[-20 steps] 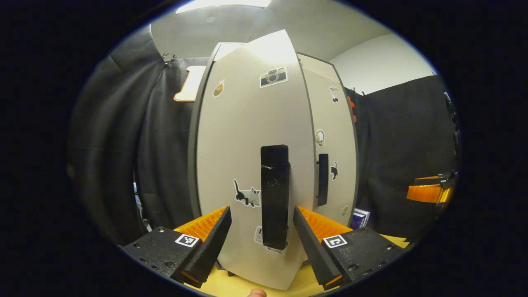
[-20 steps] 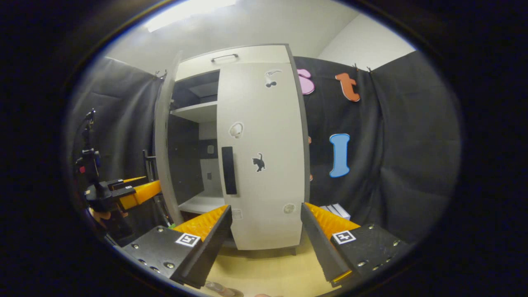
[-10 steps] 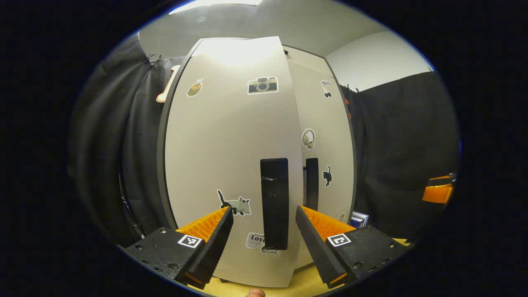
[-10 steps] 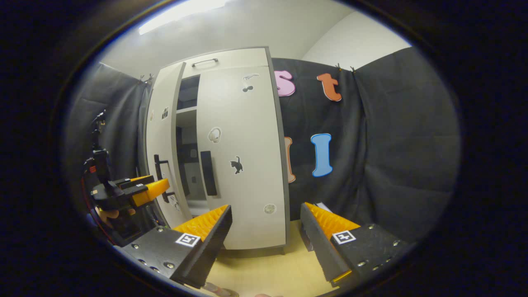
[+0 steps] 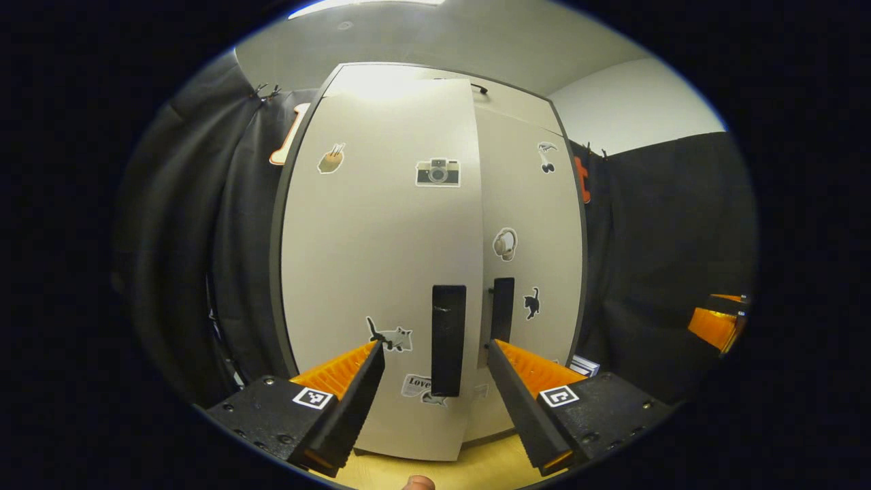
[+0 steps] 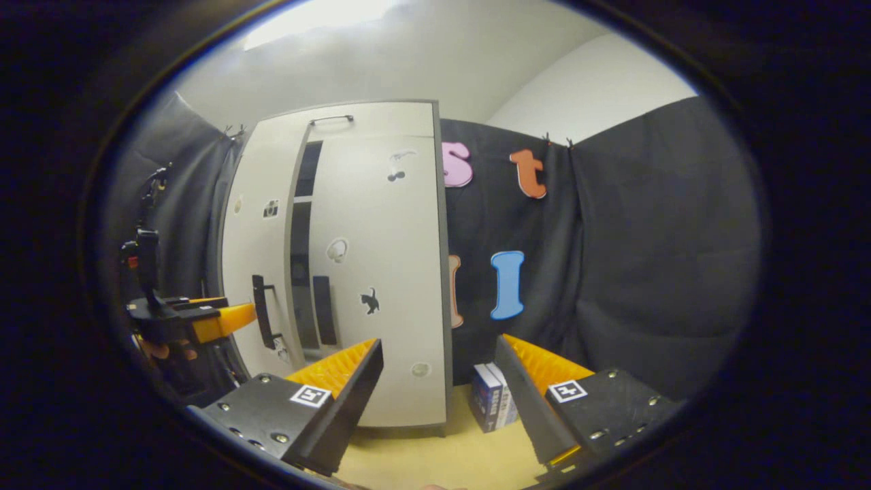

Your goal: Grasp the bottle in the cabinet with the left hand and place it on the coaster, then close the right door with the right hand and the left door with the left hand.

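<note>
Nearly shut now, the left door (image 5: 381,272) hangs a sliver proud of the right door (image 5: 537,224), which sits flush; the left tool (image 5: 435,398) is released, straddling the black bar handle (image 5: 448,340) without touching; the right tool (image 6: 439,401) is released too, off by some books (image 6: 493,396); a stiff, light panel, best pressed flat beside the handle.

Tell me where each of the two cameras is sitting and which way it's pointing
Left gripper view: rides the left gripper, facing the left door close up, its handle between the open fingers; a fingertip at the bottom edge.
Right gripper view: rides the right gripper, farther back, facing the cabinet's right door and the booth wall; the left gripper and its hand show at left.
Shared: both doors, the handles, the cat sticker.
</note>
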`<state>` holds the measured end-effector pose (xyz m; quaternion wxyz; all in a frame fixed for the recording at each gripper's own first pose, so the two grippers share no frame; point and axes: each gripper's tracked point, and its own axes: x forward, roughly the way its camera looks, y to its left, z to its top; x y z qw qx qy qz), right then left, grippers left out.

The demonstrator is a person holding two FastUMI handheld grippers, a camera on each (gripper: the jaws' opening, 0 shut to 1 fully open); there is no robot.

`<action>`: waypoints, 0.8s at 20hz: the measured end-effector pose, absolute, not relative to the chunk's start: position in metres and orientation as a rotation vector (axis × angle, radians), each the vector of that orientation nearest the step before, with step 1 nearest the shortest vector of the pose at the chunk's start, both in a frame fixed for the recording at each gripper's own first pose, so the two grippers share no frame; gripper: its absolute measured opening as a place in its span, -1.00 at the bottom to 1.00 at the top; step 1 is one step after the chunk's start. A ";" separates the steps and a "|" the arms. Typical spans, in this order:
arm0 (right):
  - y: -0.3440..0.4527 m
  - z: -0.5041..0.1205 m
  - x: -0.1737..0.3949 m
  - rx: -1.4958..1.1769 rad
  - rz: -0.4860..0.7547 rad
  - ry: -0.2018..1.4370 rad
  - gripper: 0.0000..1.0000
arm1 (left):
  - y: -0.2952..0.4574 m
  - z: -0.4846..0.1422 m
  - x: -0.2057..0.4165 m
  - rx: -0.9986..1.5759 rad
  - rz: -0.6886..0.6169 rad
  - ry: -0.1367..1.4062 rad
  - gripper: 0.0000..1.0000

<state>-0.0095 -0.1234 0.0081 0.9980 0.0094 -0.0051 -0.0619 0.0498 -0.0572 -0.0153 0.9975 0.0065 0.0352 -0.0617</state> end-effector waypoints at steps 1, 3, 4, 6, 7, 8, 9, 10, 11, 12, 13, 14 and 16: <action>-0.118 0.016 -0.009 0.006 -0.117 -0.027 1.00 | -0.057 -0.010 0.045 0.012 -0.114 0.068 0.89; -0.107 0.027 -0.007 -0.003 -0.098 -0.047 1.00 | -0.049 -0.002 0.036 0.013 -0.070 0.073 0.90; -0.103 0.032 -0.006 0.001 -0.087 -0.055 1.00 | -0.045 0.003 0.031 0.009 -0.049 0.067 0.90; -0.095 0.038 -0.005 0.023 -0.068 -0.074 1.00 | -0.043 0.014 0.026 -0.007 -0.027 0.036 0.92; -0.092 0.041 -0.005 0.037 -0.052 -0.086 0.94 | -0.044 0.016 0.024 -0.016 -0.024 0.026 0.92; -0.089 0.043 -0.005 0.048 -0.040 -0.095 1.00 | -0.045 0.017 0.023 -0.023 -0.028 0.025 0.93; -0.091 0.043 -0.005 0.050 -0.040 -0.092 1.00 | -0.045 0.017 0.021 -0.029 -0.030 0.021 0.94; -0.092 0.042 -0.005 0.047 -0.042 -0.084 1.00 | -0.046 0.017 0.020 -0.037 -0.027 0.021 0.93; -0.093 0.042 -0.005 0.044 -0.043 -0.078 1.00 | -0.045 0.016 0.018 -0.044 -0.024 0.022 0.94; -0.095 0.042 -0.005 0.045 -0.047 -0.077 0.99 | -0.047 0.016 0.018 -0.052 -0.028 0.022 0.93; -0.097 0.042 -0.006 0.047 -0.053 -0.078 1.00 | -0.050 0.017 0.018 -0.058 -0.035 0.024 0.93; -0.100 0.043 -0.008 0.048 -0.058 -0.082 1.00 | -0.053 0.017 0.018 -0.062 -0.039 0.026 0.93; -0.103 0.043 -0.011 0.044 -0.064 -0.089 1.00 | -0.056 0.022 0.018 -0.062 -0.040 0.014 0.94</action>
